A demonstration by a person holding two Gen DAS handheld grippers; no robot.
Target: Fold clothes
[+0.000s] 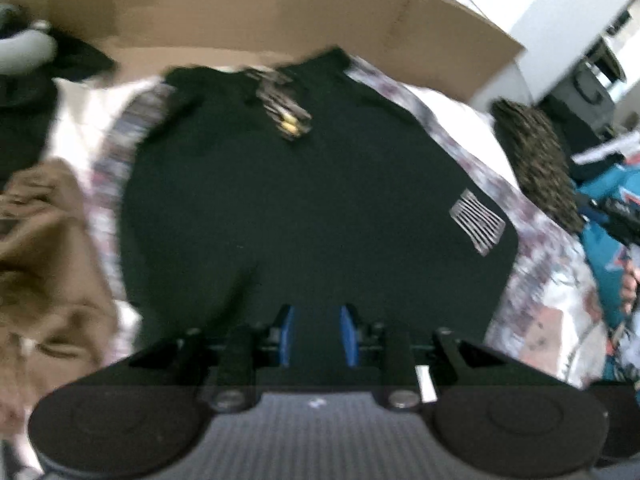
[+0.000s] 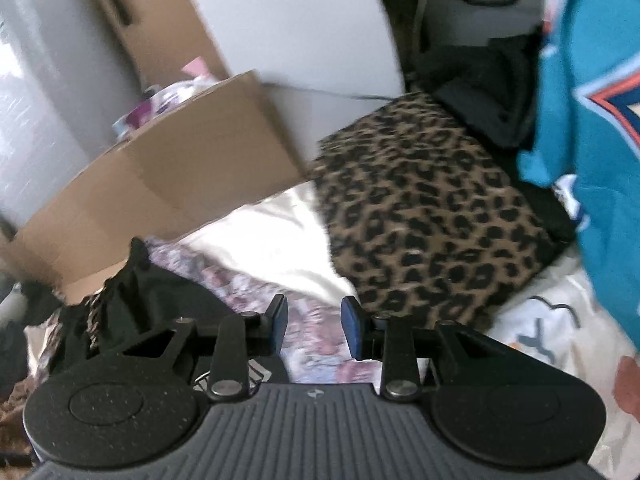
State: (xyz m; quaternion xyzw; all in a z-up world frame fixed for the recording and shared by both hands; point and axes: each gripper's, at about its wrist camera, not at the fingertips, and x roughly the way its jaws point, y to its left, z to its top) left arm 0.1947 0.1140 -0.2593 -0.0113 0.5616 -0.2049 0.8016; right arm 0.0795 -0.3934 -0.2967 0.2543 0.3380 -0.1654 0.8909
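Left gripper point(image 1: 316, 334) hovering, blue fingers spread, holding nothing | black drawstring shorts with flag patch point(image 1: 304, 184) lying flat on floral bedspread point(image 1: 532, 300), seemingly for folding | right gripper point(image 2: 314, 330) also hovering, fingers spread, near leopard-print fabric point(image 2: 428, 208).

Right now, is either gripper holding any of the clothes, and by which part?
Nothing is held. The left gripper hovers with open jaws over the black shorts; the right gripper is open too, above the floral bedspread.
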